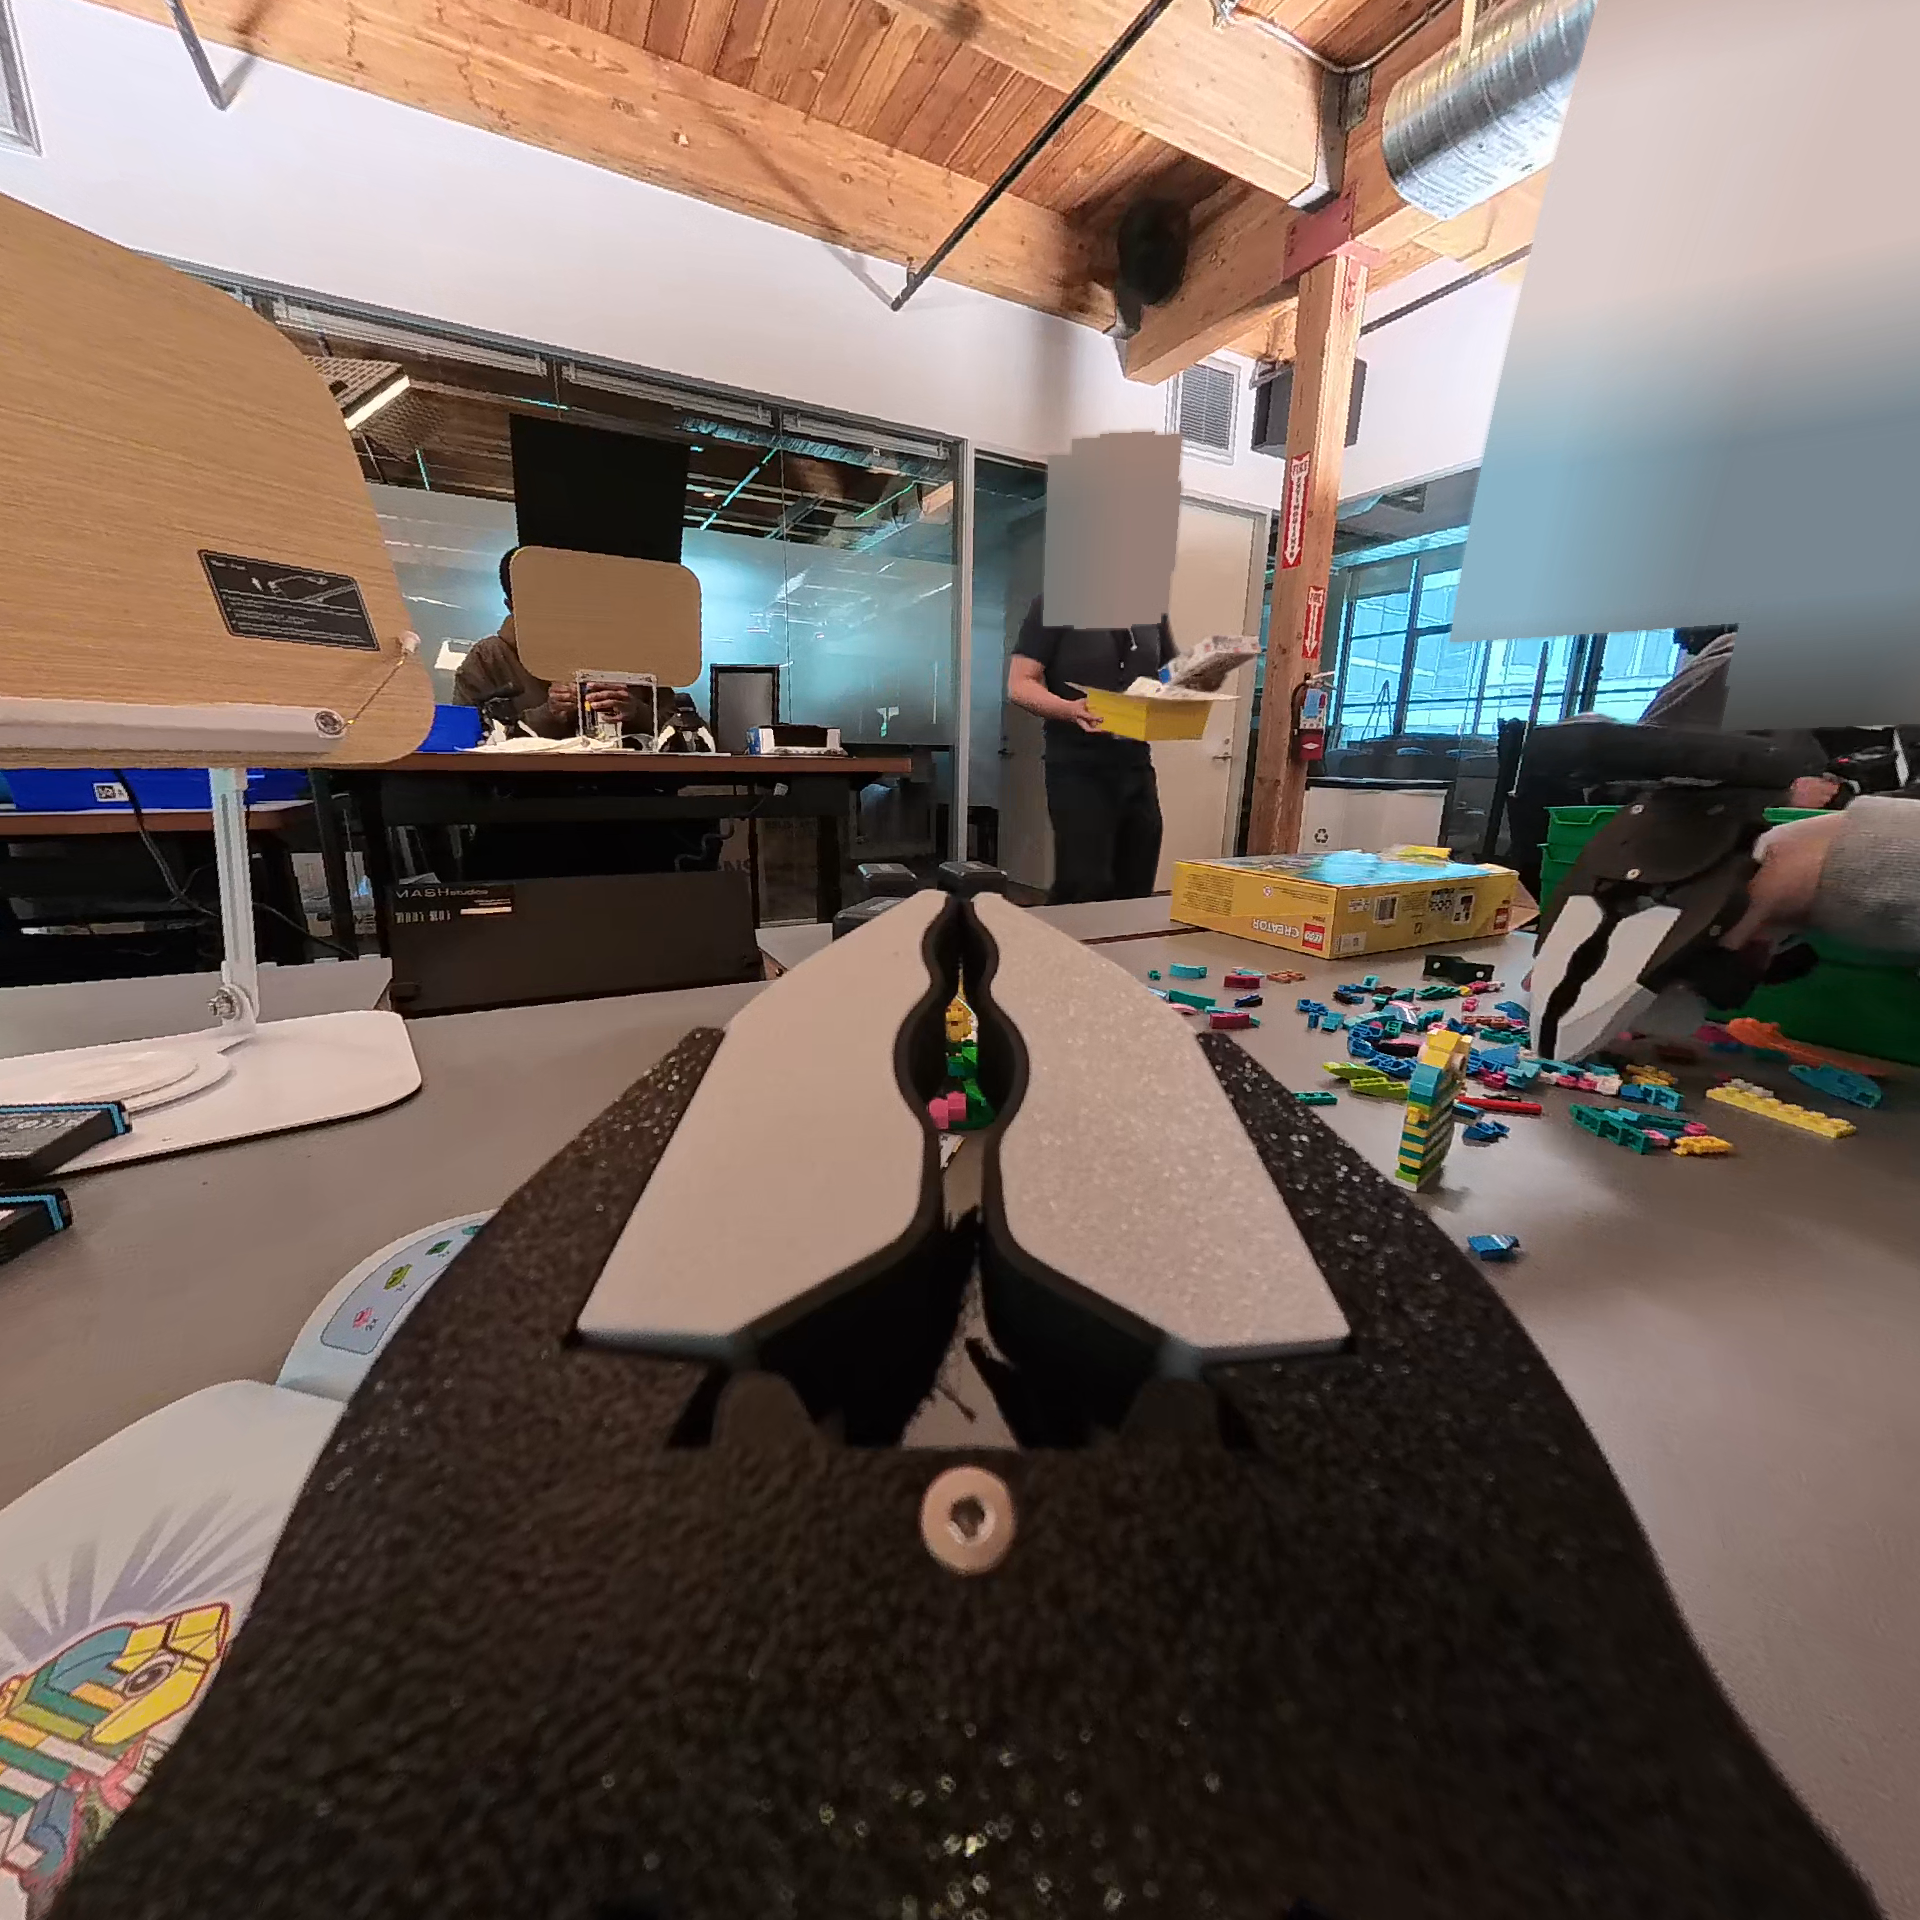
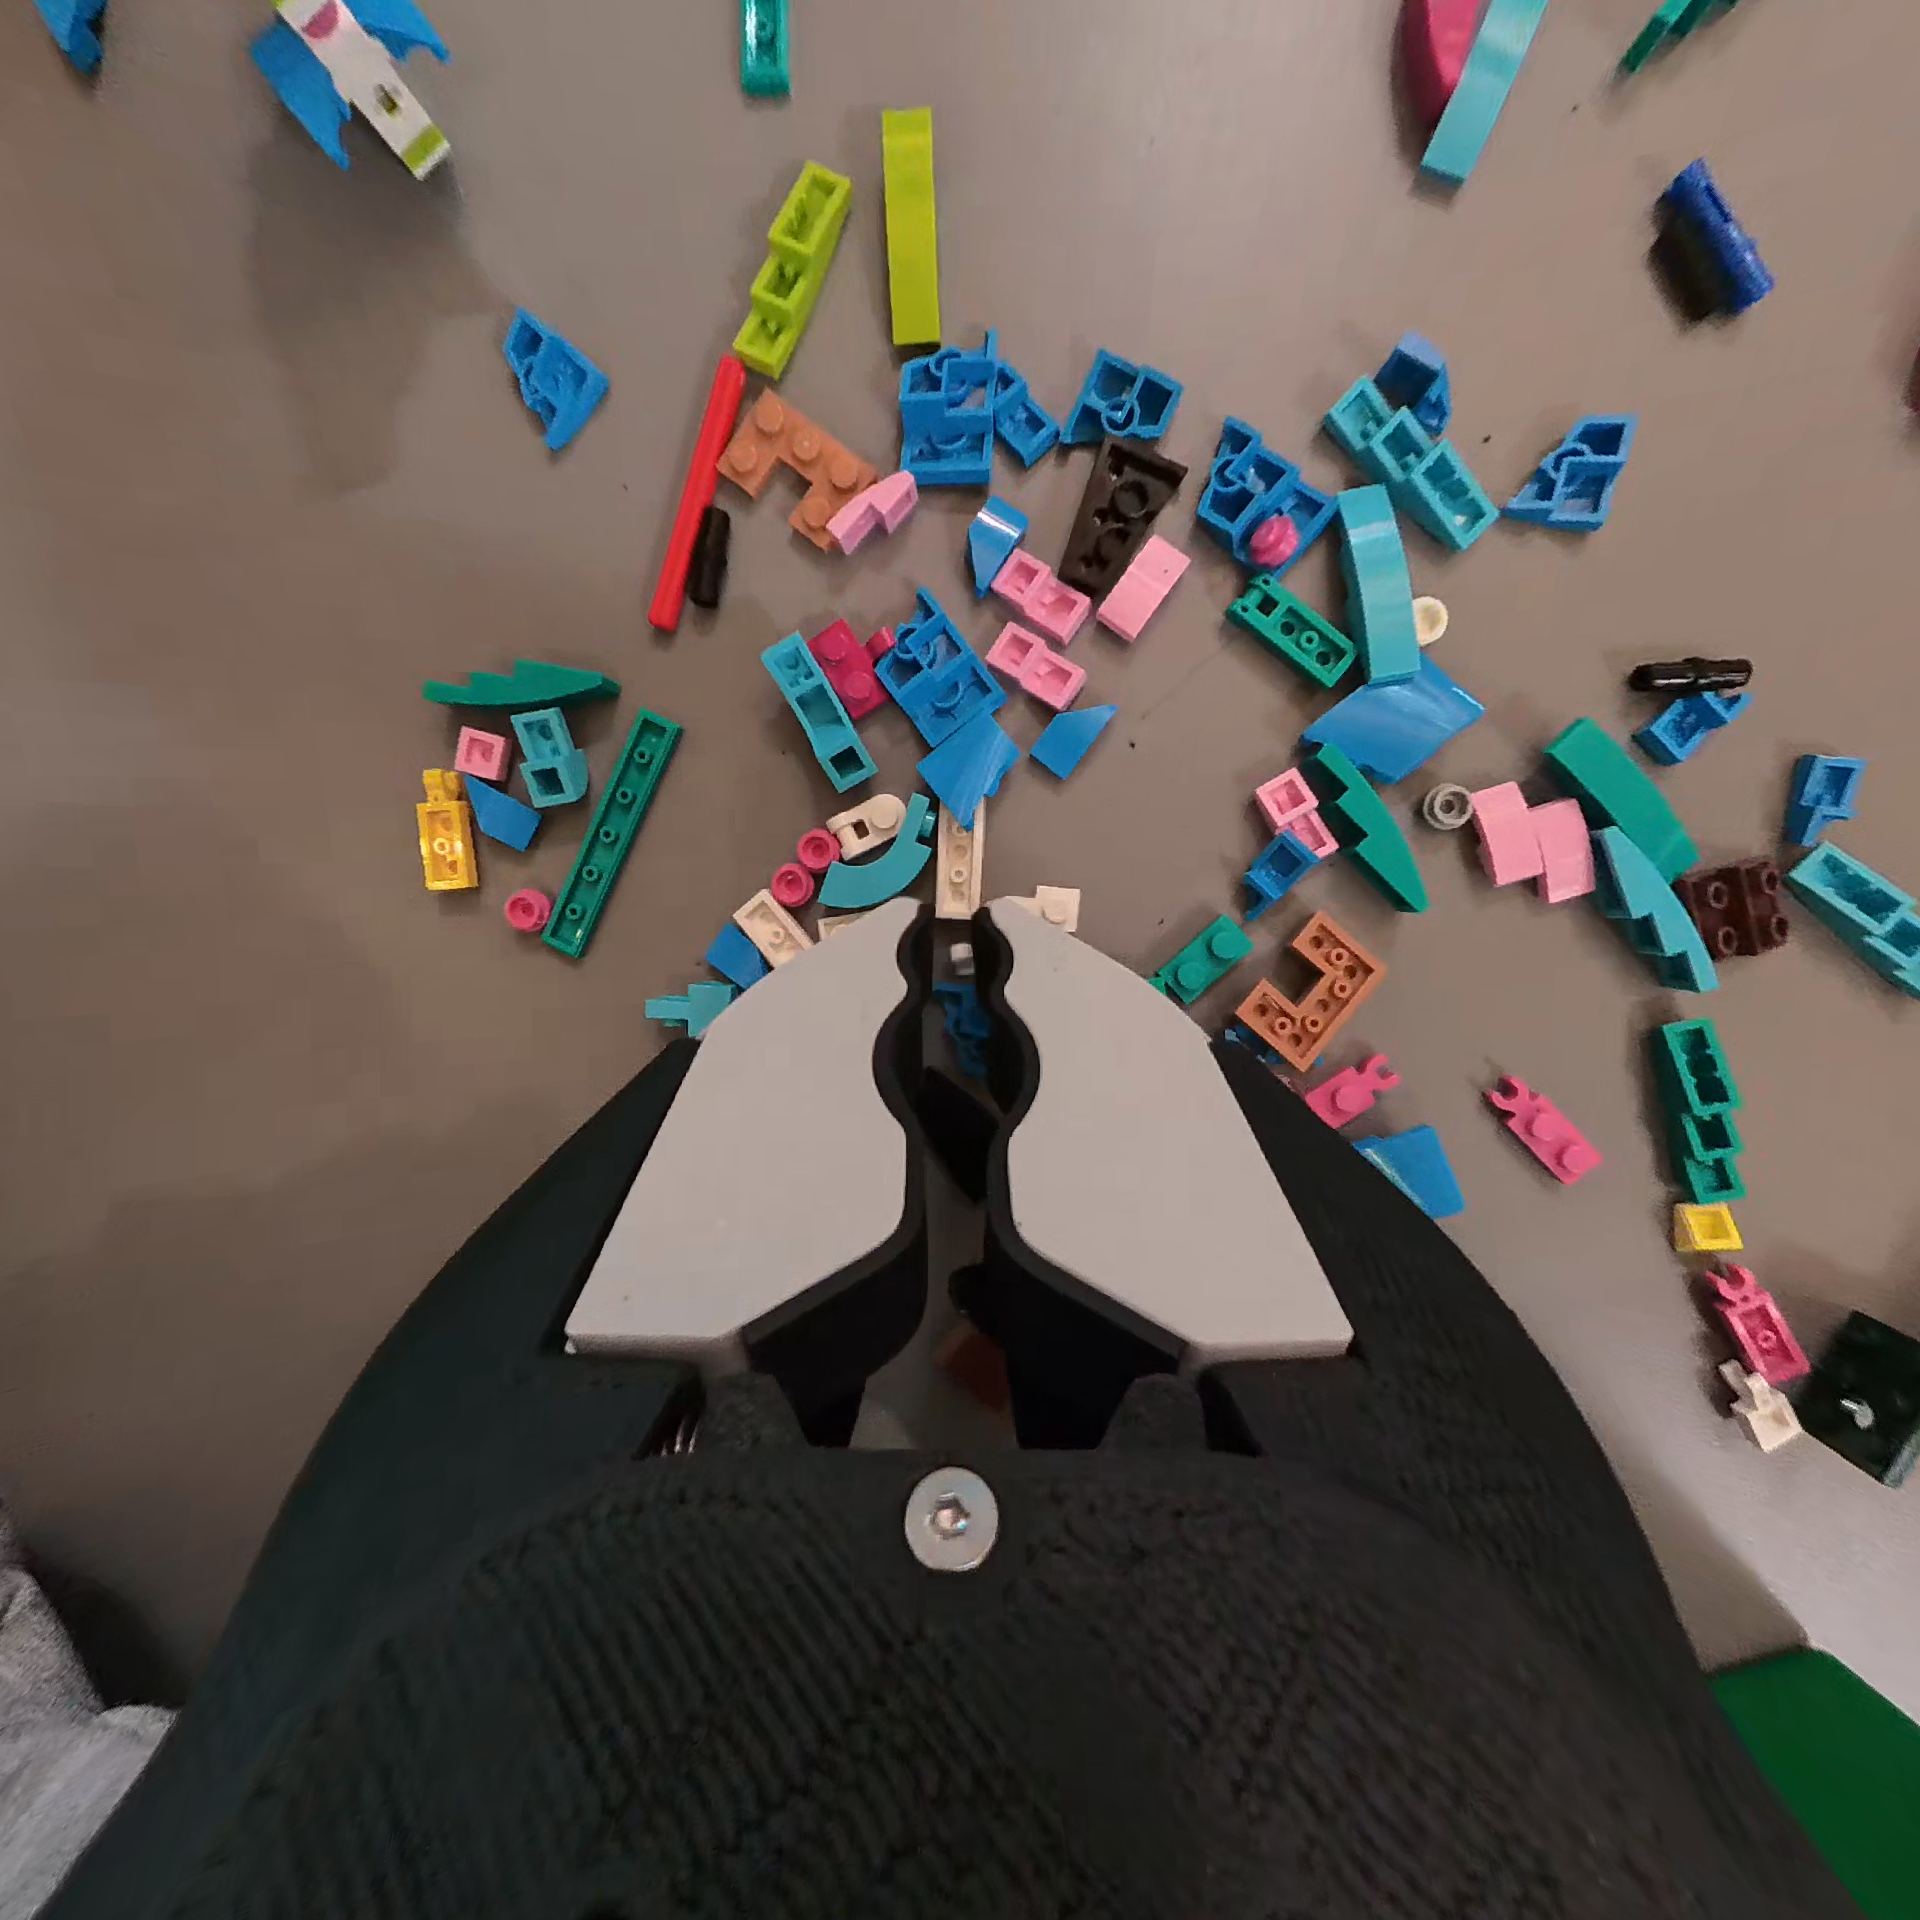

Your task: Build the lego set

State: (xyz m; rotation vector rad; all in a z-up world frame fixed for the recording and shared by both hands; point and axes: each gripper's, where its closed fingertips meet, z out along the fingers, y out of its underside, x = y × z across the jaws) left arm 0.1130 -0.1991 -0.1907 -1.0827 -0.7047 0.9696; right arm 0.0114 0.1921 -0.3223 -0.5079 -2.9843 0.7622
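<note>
My left gripper (image 1: 961, 912) lies low over the grey table (image 1: 520, 1195) with its jaws shut. A small green, pink and yellow build (image 1: 961, 1075) shows through the gap between the fingers; I cannot tell whether it is gripped. My right gripper (image 2: 961, 920) points down into a pile of loose bricks (image 2: 1039, 623) and is shut on a small white plate (image 2: 958, 857) that sticks out past the tips. It also shows in the left wrist view (image 1: 1553, 1039), over the pile (image 1: 1455, 1023). A yellow and teal striped figure (image 1: 1432, 1107) stands upright by the pile.
An instruction booklet (image 1: 125, 1621) lies under my left gripper. A wooden board on a white stand (image 1: 260, 1070) is at the left. A yellow set box (image 1: 1340, 902) and a green bin (image 1: 1849, 997) stand behind the pile. People are at the back of the room. One gripper's finger ends stand about 45 centimetres off the other's.
</note>
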